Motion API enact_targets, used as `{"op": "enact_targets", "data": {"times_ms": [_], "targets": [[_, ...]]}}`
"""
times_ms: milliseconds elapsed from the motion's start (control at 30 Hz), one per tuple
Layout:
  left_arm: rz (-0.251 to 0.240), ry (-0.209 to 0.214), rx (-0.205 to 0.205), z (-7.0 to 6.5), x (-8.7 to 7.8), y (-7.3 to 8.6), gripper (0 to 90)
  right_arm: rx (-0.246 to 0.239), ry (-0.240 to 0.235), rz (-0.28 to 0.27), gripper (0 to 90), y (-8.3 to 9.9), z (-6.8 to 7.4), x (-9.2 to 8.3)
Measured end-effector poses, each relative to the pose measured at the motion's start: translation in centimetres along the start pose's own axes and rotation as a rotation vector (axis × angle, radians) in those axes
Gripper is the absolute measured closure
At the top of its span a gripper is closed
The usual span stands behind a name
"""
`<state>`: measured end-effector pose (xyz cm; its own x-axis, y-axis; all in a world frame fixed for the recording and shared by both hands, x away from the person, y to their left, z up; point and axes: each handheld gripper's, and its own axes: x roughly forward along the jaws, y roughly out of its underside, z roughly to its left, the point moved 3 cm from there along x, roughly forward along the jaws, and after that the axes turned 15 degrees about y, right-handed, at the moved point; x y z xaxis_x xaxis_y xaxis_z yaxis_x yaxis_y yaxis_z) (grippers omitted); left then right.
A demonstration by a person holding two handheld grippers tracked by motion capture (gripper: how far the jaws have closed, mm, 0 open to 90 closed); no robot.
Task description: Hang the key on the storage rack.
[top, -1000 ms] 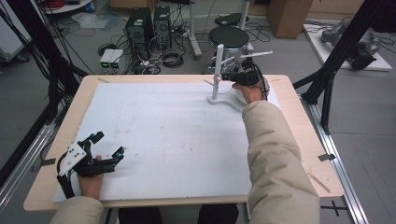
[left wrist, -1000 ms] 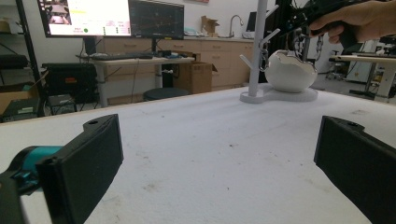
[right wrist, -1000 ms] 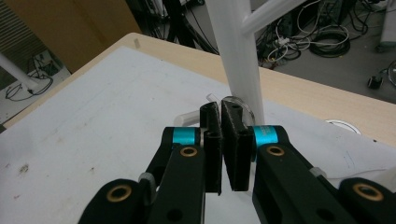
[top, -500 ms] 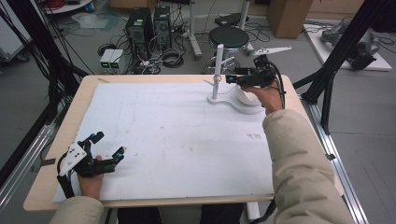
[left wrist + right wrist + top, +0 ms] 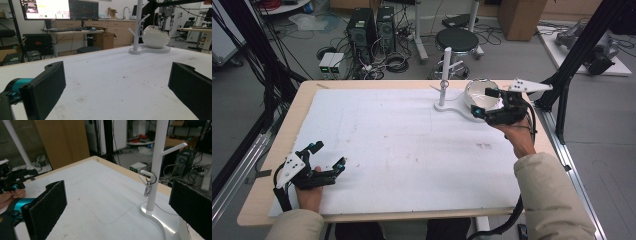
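White stand (image 5: 445,75) with keyring (image 5: 148,185), bowl (image 5: 482,94) beside, right gripper (image 5: 490,102) wide, left gripper (image 5: 330,157) wide

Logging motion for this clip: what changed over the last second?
The right gripper drew back rightward from the white stand to hover over the bowl, jaws open, holding nothing. A key ring hangs on the stand's peg. The left gripper stayed put near the table's front edge, open.
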<state>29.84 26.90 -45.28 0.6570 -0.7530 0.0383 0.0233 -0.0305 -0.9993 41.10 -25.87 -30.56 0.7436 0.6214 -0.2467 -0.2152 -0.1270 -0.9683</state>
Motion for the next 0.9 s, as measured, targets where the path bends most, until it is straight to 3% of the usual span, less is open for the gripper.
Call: {"op": "enact_targets", "data": {"times_ms": [67,167,200,300,367,467,567,633,700,833,900], "targets": [[0.002,0.001,0.002,0.0,0.0,0.0,1.7,0.006,-0.003,-0.029,0.5,1.2,0.1,-1.0],[-0.001,0.001,0.002,0.0,0.0,0.0,1.7,0.0,0.03,-0.074,0.5,4.1,0.2,-2.6],[0.0,0.001,0.004,-0.1,0.0,0.0,1.7,0.0,0.03,-0.074,0.5,4.1,0.2,-2.6],[0.0,0.001,0.004,0.0,0.0,0.0,1.7,0.018,0.058,-0.128,0.5,6.3,0.3,-3.6],[0.0,-0.002,0.003,-0.1,0.0,0.0,1.7,0.032,0.106,-0.166,0.5,8.8,0.2,-4.4],[0.002,-0.002,0.004,0.0,0.0,0.0,1.7,0.05,0.142,-0.176,0.5,11.2,0.2,-4.7],[0.001,-0.001,0.005,-0.1,0.0,0.0,1.7,0.036,0.154,-0.17,0.5,12.5,0.3,-4.7],[0.002,-0.002,0.004,-0.1,0.0,0.0,1.7,0.002,0.169,-0.148,0.5,13.5,0.4,-4.5],[0.0,-0.001,0.006,-0.1,0.0,0.0,1.7,0.004,0.158,-0.135,0.5,14.4,0.6,-4.3],[0.002,-0.002,0.007,-0.1,0.0,0.0,1.7,0.034,0.154,-0.15,0.5,16.0,0.8,-4.1],[0.001,-0.002,0.006,-0.1,0.0,0.0,1.7,0.038,0.192,-0.195,0.5,16.4,0.9,-4.5]]}}
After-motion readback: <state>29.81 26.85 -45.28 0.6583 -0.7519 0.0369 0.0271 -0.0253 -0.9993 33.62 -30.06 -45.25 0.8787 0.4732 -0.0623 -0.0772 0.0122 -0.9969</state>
